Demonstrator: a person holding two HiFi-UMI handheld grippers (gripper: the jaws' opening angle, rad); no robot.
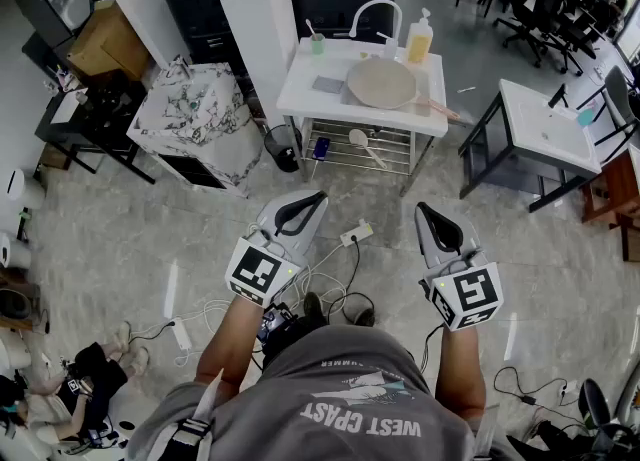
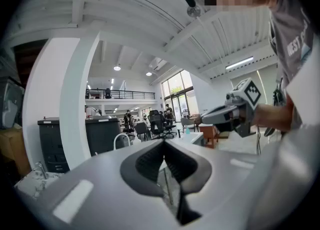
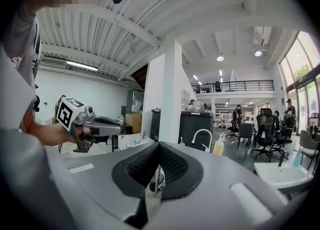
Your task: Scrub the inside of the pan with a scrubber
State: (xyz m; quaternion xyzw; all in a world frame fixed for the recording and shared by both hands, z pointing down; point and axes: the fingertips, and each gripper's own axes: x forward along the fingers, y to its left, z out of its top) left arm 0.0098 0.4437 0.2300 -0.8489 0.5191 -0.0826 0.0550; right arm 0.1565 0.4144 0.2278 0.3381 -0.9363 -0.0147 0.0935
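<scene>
A round tan pan (image 1: pixel 381 82) lies on the white sink table (image 1: pixel 300 99) far ahead of me, its handle (image 1: pixel 441 108) pointing right. A grey square scrubber (image 1: pixel 327 84) lies just left of the pan. Both grippers hang at waist height over the floor, well short of the table. My left gripper (image 1: pixel 316 198) is shut with nothing in it; in the left gripper view (image 2: pixel 164 144) its pads meet. My right gripper (image 1: pixel 424 210) is also shut and empty, its pads meeting in the right gripper view (image 3: pixel 159 145).
A faucet (image 1: pixel 376 13), a yellow soap bottle (image 1: pixel 420 39) and a green cup (image 1: pixel 317 44) stand at the table's back. A ladle (image 1: pixel 365 146) lies on its lower rack. Cables and a power strip (image 1: pixel 355 234) cross the floor ahead. A marble-patterned table (image 1: pixel 195 114) stands left, another white sink (image 1: pixel 550 129) right.
</scene>
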